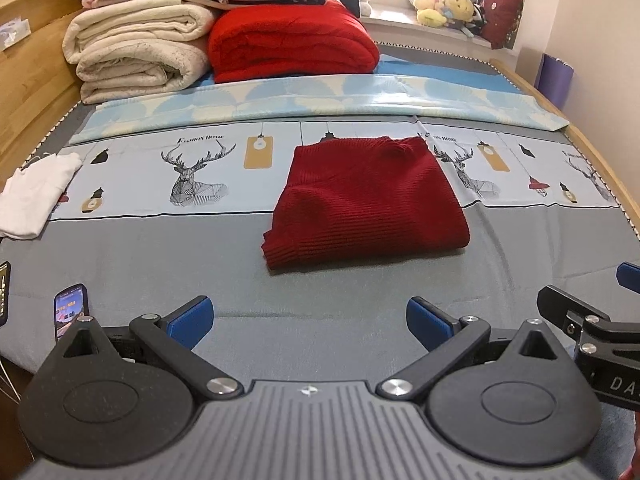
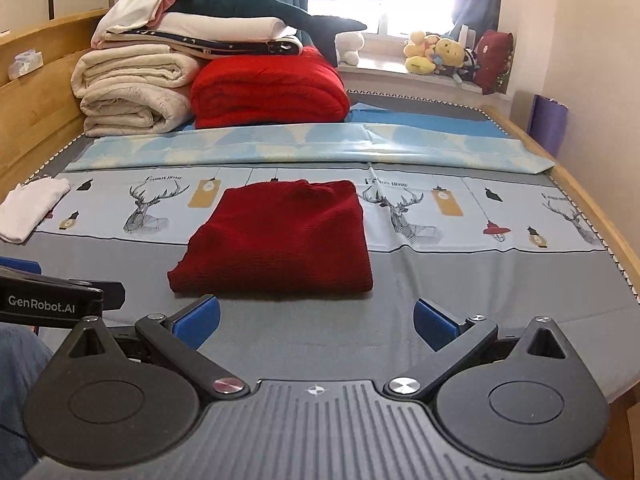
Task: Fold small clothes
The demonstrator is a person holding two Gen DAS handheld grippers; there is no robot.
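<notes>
Both tongs off the cloth, hanging over bare grey sheet (image 1: pixel 140 252) at the near edge of the bed. Left gripper (image 1: pixel 310 322): blue pads wide apart, nothing btwn them. Right gripper (image 2: pixel 316 322): same, jaws spread full, empty. The two sit side by side, close; each shows at the edge of the other's view.

Red knit sweater (image 2: pixel 280 236) lies ahead of both tongs, folded to a compact block, not touched by either. From left tongs it sits ahead and a bit to the right; from right tongs ahead and a bit to the left, its near hem just beyond the pads.

Step, as I read it: fold on this piece looks done, hands let go. Next prob. either shift the red block aside or go for the white garment (image 1: pixel 32 196), far left near the bed rail, crumpled, unfolded. That'd call for a reach to the left and a pinch on an edge.

Sweater's long axis runs away from the tongs, toward the blanket stack (image 2: pixel 136 92); far end, lumpy, prob. collar, points at the window side. Near left corner sticks out slightly.
</notes>
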